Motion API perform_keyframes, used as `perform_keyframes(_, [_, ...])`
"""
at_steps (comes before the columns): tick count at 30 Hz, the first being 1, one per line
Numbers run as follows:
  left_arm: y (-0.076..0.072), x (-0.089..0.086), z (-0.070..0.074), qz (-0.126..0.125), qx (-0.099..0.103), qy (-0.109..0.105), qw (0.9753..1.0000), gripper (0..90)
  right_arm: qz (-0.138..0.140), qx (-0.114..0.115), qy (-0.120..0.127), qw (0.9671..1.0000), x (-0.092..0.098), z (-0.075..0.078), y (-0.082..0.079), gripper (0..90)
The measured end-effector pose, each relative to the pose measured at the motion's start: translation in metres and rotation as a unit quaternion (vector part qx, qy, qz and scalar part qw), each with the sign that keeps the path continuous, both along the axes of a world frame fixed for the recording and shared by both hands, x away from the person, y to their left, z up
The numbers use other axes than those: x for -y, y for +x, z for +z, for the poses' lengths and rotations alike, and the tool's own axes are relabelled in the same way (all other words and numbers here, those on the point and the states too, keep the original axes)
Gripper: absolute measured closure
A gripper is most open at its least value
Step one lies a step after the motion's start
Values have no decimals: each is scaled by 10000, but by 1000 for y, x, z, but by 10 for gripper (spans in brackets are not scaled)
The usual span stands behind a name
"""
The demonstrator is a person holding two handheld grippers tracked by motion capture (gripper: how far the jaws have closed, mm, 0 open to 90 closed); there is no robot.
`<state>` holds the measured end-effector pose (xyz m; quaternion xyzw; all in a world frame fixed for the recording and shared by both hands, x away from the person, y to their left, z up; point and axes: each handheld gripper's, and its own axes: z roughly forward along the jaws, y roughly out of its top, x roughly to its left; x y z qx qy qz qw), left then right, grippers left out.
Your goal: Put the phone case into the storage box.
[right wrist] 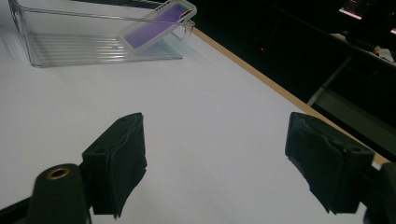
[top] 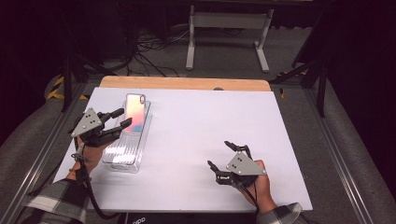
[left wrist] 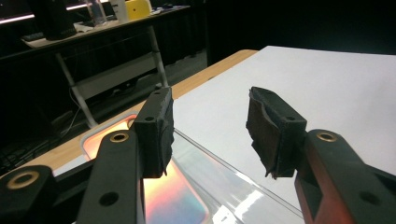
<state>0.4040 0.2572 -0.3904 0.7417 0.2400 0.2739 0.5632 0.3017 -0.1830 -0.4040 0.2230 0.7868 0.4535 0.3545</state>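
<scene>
Phone case [top: 134, 110] in clear tray [top: 122, 157], centre left of the high view
Left gripper [top: 123, 117]: jaws apart, hovering over the case. Right gripper [top: 220, 155]: jaws wide apart, empty, lower right on white table [top: 210, 121]

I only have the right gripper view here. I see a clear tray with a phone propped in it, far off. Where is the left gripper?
Observer: The left gripper hangs over the phone, jaws open, holding nothing.
Operator: Does the phone lie flat in the tray?
Observer: No, its far end leans on the far rim of the tray.
Operator: And the right gripper?
Observer: The right gripper is open over the bare table, apart from the tray.
</scene>
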Motion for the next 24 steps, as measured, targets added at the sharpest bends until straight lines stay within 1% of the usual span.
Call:
perform_keyframes(3, [-3,1,0,-27,1,-8,10000,496,17,-4,0,10000,0,0,0,205])
perform_keyframes(4, [-5,2,0,-45,-12,-43,10000,493,23,-2,6,10000,0,0,-1,205])
perform_keyframes(8, [-9,4,0,-71,8,-37,10000,455,36,12,10,10000,0,0,-1,200])
perform_keyframes(9, [-10,5,1,-99,3,-5,10000,455,46,12,15,10000,0,1,-1,194])
perform_keyframes(10, [-11,7,0,-94,24,-21,10000,443,48,11,20,10000,0,0,-1,189])
perform_keyframes(11, [-13,7,1,-127,-30,15,9999,417,51,15,45,10000,0,0,-1,184])
perform_keyframes(12, [-13,7,1,-127,-30,15,9999,406,59,4,58,10000,1,1,-1,182])
perform_keyframes(13, [-15,8,0,-124,16,17,9999,406,59,4,58,10000,1,1,-1,182])
perform_keyframes(14, [-16,9,0,-162,-17,10,9999,394,57,5,71,10000,1,1,-1,178])
perform_keyframes(18, [-20,13,0,-152,16,22,9999,318,64,-22,123,9999,2,1,-1,164])
perform_keyframes(20, [-22,14,0,-99,21,55,9999,294,62,-25,139,9999,2,1,-1,163])
perform_keyframes(21, [-23,14,0,-115,3,35,9999,267,81,-33,137,9999,2,1,-1,163])
perform_keyframes(22, [-23,14,0,-147,0,-12,9999,264,76,-29,135,9999,2,1,-1,161])
perform_keyframes(24, [-25,17,0,-133,14,-19,9999,249,93,-46,156,9998,2,0,-1,155])
